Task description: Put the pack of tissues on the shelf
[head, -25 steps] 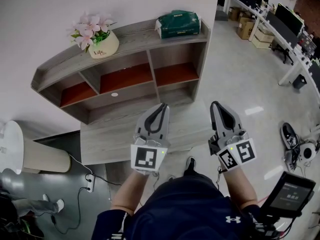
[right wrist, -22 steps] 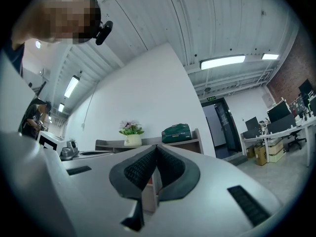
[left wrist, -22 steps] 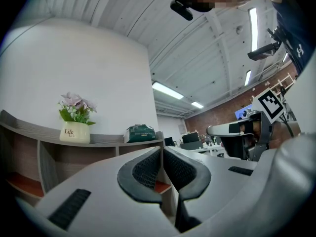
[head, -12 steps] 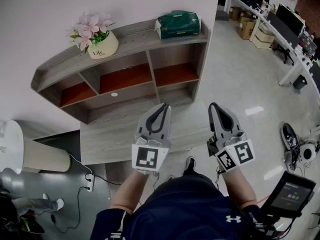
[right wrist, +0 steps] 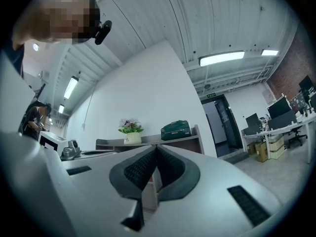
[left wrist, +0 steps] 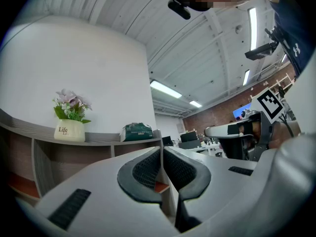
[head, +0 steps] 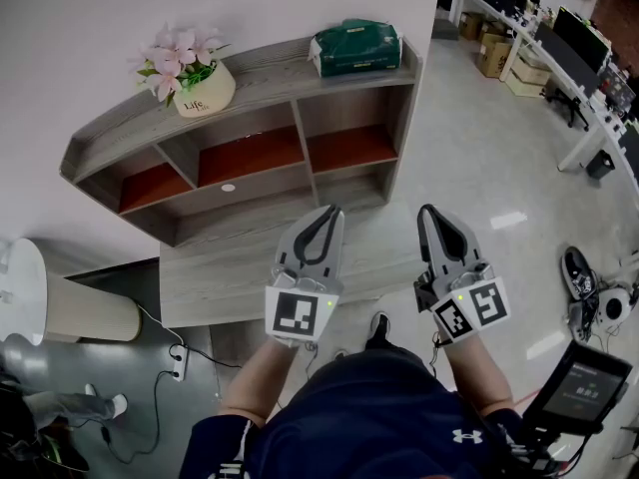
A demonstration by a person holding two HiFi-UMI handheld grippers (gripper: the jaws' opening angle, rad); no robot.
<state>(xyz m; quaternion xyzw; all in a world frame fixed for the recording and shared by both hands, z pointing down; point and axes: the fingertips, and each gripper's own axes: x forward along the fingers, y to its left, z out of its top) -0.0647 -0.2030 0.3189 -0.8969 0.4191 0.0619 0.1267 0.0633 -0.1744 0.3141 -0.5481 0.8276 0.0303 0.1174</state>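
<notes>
A dark green pack of tissues point(head: 355, 47) lies on the top board of the grey wooden shelf point(head: 260, 88), at its right end; it also shows far off in the left gripper view point(left wrist: 137, 131) and the right gripper view point(right wrist: 176, 130). Both grippers hang well short of the shelf, in front of the person's body. My left gripper point(head: 327, 211) is shut with nothing in it, its jaws touching along their length. My right gripper point(head: 429, 210) is likewise shut and empty.
A white pot of pink flowers point(head: 200, 80) stands at the left on the shelf's top board. A lower grey counter point(head: 215, 272) lies under the grippers. At the right are a desk row point(head: 559, 48), boxes point(head: 491, 56) and shoes point(head: 579, 267) on the floor.
</notes>
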